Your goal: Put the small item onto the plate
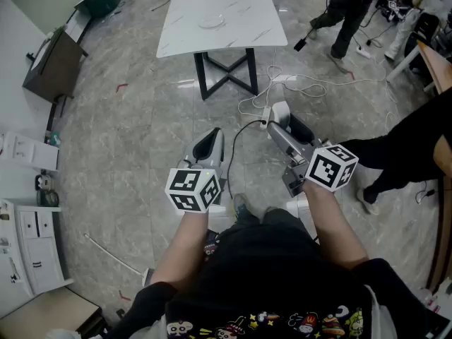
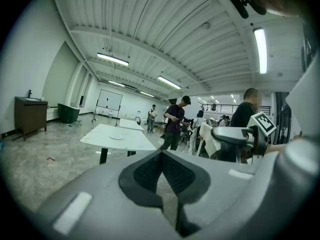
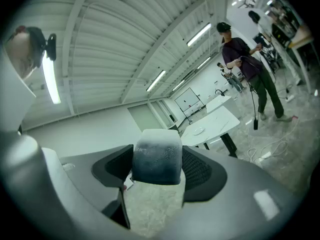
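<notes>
A small translucent, frosty block (image 3: pixel 157 157) sits between the pads of my right gripper (image 3: pixel 158 170), which is shut on it. In the head view that gripper (image 1: pixel 281 112) is held over the floor, well short of the white marble table (image 1: pixel 247 20). A clear plate (image 1: pixel 212 21) lies near the table's middle, also visible as the plate (image 3: pixel 199 130) and plate (image 2: pixel 116 137) in the gripper views. My left gripper (image 1: pixel 209 143) hangs beside the right one, its pads (image 2: pixel 150 171) meeting at the tips with nothing held.
White cables (image 1: pixel 282 89) trail across the floor between me and the table legs. A person in dark clothes (image 1: pixel 345 13) stands at the back right; another person's leg (image 1: pixel 399 147) is close on my right. A dark cabinet (image 1: pixel 49 63) and white cabinet (image 1: pixel 32 256) line the left.
</notes>
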{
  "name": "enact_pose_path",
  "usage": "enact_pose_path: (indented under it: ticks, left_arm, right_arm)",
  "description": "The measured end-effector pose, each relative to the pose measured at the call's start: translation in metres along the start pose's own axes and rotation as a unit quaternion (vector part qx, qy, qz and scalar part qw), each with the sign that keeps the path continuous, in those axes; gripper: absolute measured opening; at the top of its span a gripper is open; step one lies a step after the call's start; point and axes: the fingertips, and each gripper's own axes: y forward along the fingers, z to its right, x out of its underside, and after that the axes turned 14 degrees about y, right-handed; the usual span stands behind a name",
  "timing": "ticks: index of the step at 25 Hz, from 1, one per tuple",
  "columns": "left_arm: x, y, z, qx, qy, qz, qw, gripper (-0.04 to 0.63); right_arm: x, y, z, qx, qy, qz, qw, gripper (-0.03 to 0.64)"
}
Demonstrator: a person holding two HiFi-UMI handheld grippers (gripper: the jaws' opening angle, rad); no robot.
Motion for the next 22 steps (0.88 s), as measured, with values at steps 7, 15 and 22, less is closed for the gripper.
enact_pose_path:
  ticks: [7,15,22]
  left_arm:
    - [-0.006,0.029,-0.006,-0.012,0.006,0.004,0.9999,0.0]
    - [-0.022,0.066,-0.02,-0.018,0.01,-0.008,0.9998,0.0]
    - [-0.027,0.104,0.002,-0.015,0.014,-0.014,0.9997,0.0]
  right_arm:
    - [-0.013,0.018,0.016,0.025,-0.099,-0.01,0.995,0.331]
    - [-0.046,0.049,0.033,0.02,-0.113,-0.026,0.993,0.333]
    - [-0.065,0.043,0.062,0.023,-0.119,-0.036,0.992,0.333]
